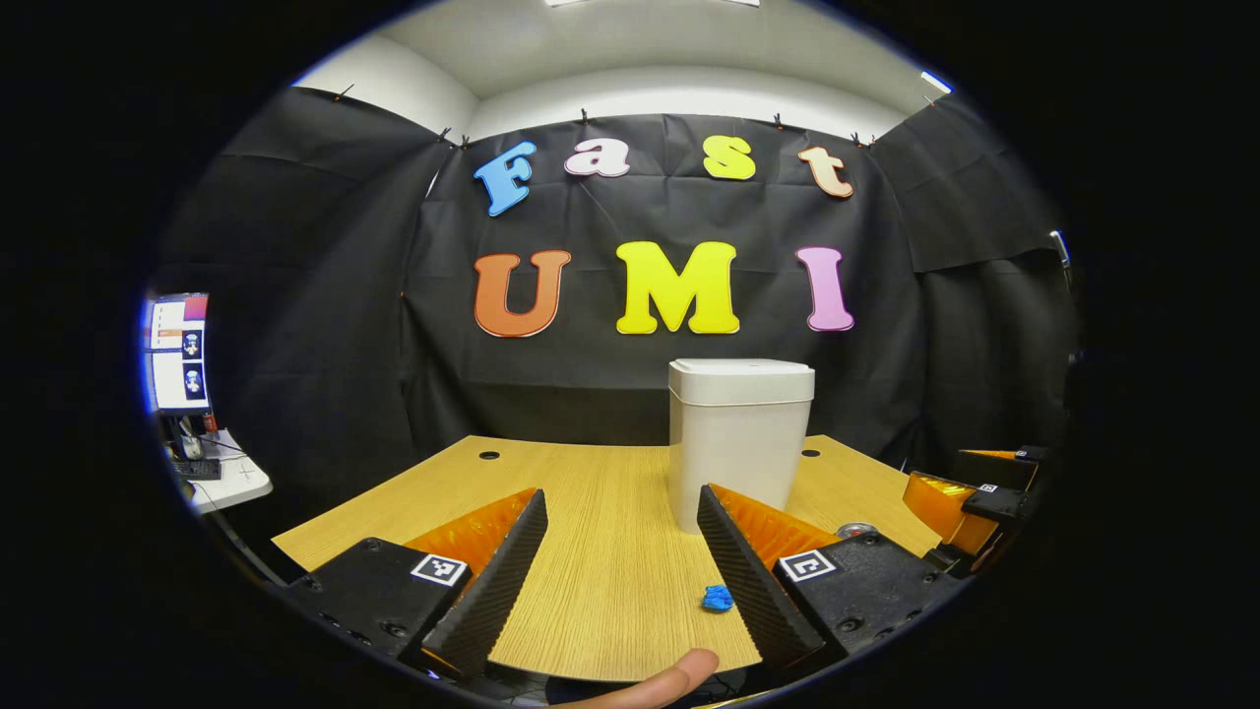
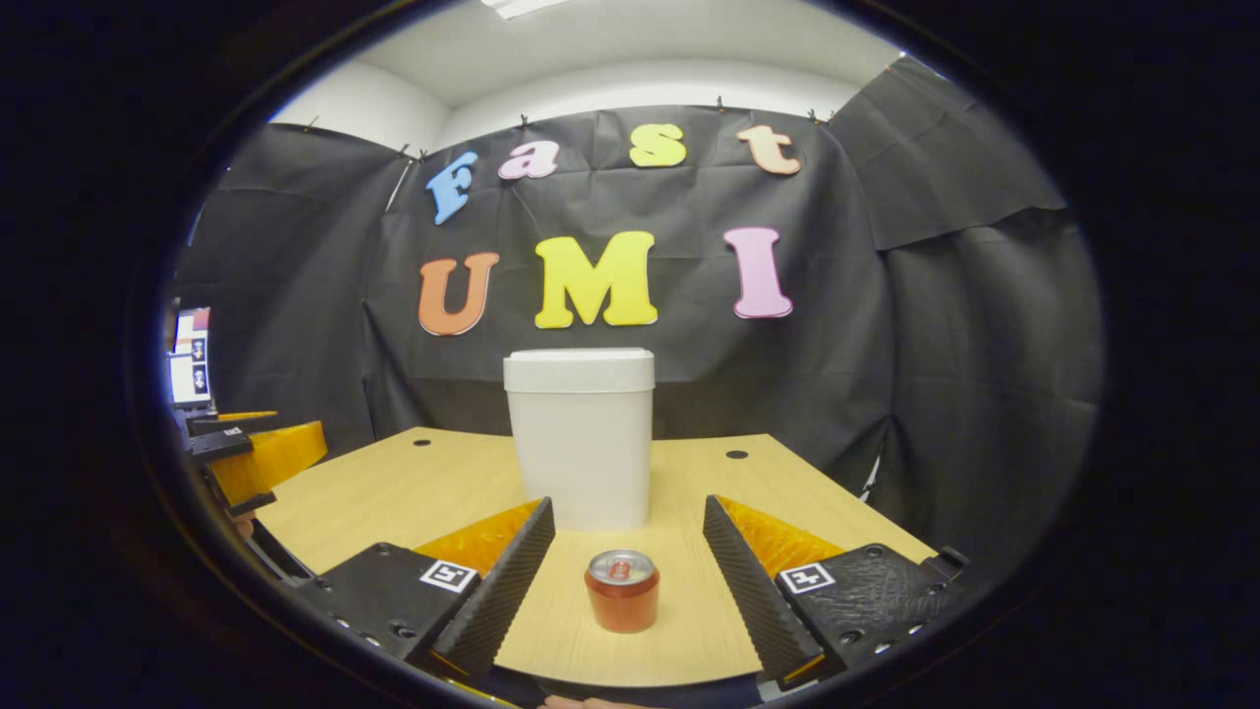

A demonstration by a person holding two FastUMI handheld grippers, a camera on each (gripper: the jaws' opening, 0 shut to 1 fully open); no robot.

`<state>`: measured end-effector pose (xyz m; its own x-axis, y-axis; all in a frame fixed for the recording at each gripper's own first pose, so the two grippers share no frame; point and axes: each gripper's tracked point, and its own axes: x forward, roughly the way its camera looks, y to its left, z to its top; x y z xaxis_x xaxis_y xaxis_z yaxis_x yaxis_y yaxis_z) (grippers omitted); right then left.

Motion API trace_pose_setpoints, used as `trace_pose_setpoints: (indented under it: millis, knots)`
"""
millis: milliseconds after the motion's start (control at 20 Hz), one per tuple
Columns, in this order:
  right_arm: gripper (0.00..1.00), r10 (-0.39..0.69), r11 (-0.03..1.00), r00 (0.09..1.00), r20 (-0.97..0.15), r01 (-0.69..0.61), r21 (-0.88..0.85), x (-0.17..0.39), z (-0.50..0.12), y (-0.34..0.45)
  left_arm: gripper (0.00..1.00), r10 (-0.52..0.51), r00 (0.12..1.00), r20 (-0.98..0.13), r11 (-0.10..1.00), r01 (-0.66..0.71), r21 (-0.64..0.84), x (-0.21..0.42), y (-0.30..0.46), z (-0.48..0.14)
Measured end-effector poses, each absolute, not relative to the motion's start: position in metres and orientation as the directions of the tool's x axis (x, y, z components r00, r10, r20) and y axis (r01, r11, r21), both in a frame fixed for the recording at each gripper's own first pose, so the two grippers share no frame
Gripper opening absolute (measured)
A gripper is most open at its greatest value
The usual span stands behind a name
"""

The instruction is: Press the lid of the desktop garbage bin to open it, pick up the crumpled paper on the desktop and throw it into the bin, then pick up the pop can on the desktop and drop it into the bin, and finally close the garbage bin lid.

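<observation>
Both pairs of jaws stand spread wide with nothing between the fingers: the left gripper [image 1: 620, 581] hangs over the near edge of the table [image 1: 591, 492], and the right gripper [image 2: 625, 581] does the same farther along that edge. The garbage bin [image 2: 581, 443] stands upright toward the far edge, its lid [image 2: 579, 369] flat and shut, so the opening press is not yet made. The crumpled paper [image 1: 718, 598], a small blue wad, lies near the near edge just beside the left gripper's right finger; it looks untouched, though it is small in the left gripper view. The pop can [image 2: 622, 591] stands upright in front of the bin, framed by the right gripper's fingers but apart from both. By my judgement the task is at its start: all four steps remain.
</observation>
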<state>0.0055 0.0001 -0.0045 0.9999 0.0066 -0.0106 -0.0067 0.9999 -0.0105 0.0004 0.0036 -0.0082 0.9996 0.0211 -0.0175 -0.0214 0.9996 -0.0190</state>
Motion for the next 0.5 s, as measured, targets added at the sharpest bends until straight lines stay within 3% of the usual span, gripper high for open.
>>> trace_pose_setpoints:
  millis: [500]
  knots:
    - [0.95,0.01,0.999,1.0,0.005,-0.01,-0.038,0.0116,0.003,0.006,0.99,0.051,0.998,-0.036,0.998,-0.052,-0.036,0.0032,0.0104,-0.0143]
